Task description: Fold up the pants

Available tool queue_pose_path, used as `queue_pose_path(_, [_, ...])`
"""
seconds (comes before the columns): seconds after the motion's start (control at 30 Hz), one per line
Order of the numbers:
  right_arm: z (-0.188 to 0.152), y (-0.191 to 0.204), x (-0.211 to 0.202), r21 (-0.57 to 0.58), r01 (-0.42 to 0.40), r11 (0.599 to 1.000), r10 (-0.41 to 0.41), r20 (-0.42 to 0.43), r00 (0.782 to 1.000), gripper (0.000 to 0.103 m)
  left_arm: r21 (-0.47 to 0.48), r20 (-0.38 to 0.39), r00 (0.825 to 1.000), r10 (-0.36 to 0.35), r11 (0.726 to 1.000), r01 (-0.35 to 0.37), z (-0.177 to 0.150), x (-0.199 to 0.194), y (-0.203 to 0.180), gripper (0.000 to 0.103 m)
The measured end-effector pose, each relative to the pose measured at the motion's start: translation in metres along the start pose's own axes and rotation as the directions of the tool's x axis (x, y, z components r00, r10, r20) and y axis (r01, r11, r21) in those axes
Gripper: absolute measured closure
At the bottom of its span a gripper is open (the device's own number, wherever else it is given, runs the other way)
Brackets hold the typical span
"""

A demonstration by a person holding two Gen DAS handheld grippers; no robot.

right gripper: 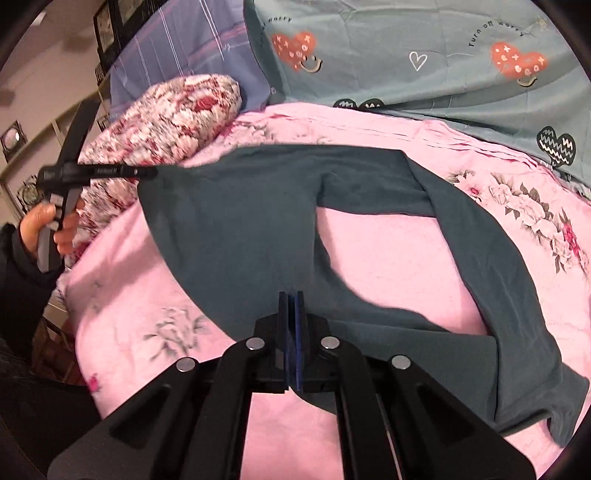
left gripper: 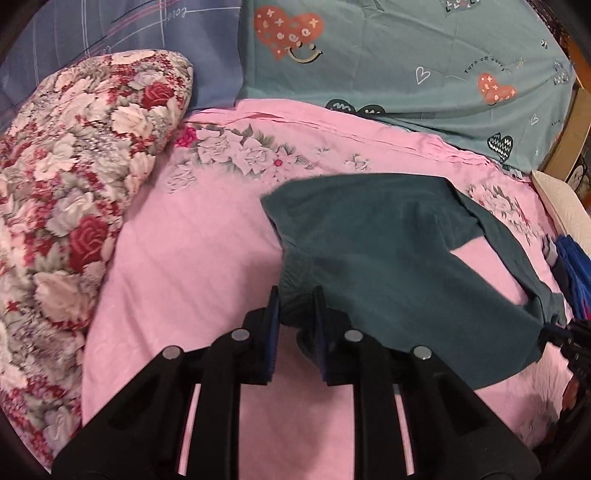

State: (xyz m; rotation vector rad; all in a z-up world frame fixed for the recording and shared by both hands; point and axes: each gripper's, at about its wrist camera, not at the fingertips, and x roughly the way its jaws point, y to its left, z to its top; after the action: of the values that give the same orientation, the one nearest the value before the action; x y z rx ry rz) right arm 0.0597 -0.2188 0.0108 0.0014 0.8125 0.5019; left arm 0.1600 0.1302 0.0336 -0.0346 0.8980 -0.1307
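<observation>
Dark teal pants (left gripper: 388, 254) lie on a pink floral bedsheet (left gripper: 192, 258). My left gripper (left gripper: 295, 295) is shut on the gathered waistband, which bunches between its blue pads. In the right wrist view the pants (right gripper: 240, 229) spread wide, one leg curving to the right and back toward the camera. My right gripper (right gripper: 291, 295) is shut on a leg of the pants near its end, pads pressed together. The left gripper (right gripper: 147, 170) shows there at the pants' upper left corner, held by a hand (right gripper: 48, 225). The right gripper's tip (left gripper: 554, 328) shows at the right edge of the left view.
A red and white floral quilt (left gripper: 74, 184) is piled at the left. A teal pillow with hearts (left gripper: 406, 66) and a blue plaid pillow (left gripper: 129, 29) lie at the back. A white pillow (left gripper: 561, 206) and blue cloth (left gripper: 576, 269) sit at the right edge.
</observation>
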Motion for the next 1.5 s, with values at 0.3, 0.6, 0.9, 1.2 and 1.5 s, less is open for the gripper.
queue_pose_path(0.3, [-0.049,0.049,0.015,-0.112,-0.104,0.988,0.077,-0.224,0.971,0.101,-0.036,-0.110,0.992,0.059,0.997,-0.064,-0.083,-0.018,0.038,0.086])
queue_pose_path(0.6, [-0.050,0.021,-0.032,-0.093,0.129,0.987,-0.133,-0.042,0.990,0.054,-0.024,-0.115,0.989,0.095,0.995,-0.098,-0.120,-0.020,0.034,0.056])
queue_pose_path(0.9, [-0.087,-0.100,-0.082,0.070,0.494,0.867,-0.495,-0.001,0.869,0.054,0.156,0.012,0.996,-0.088,0.984,0.085,-0.079,-0.038,-0.080,0.037])
queue_pose_path(1.2, [-0.074,-0.082,-0.037,-0.114,0.375,0.920,-0.382,-0.038,0.924,0.054,0.146,-0.105,0.974,-0.202,0.965,0.216,-0.092,0.020,-0.145,0.037])
queue_pose_path(1.5, [-0.025,-0.137,-0.052,0.006,0.476,0.880,-0.474,-0.087,0.876,0.101,0.050,-0.158,0.972,-0.175,0.982,0.185,-0.104,0.046,-0.118,0.033])
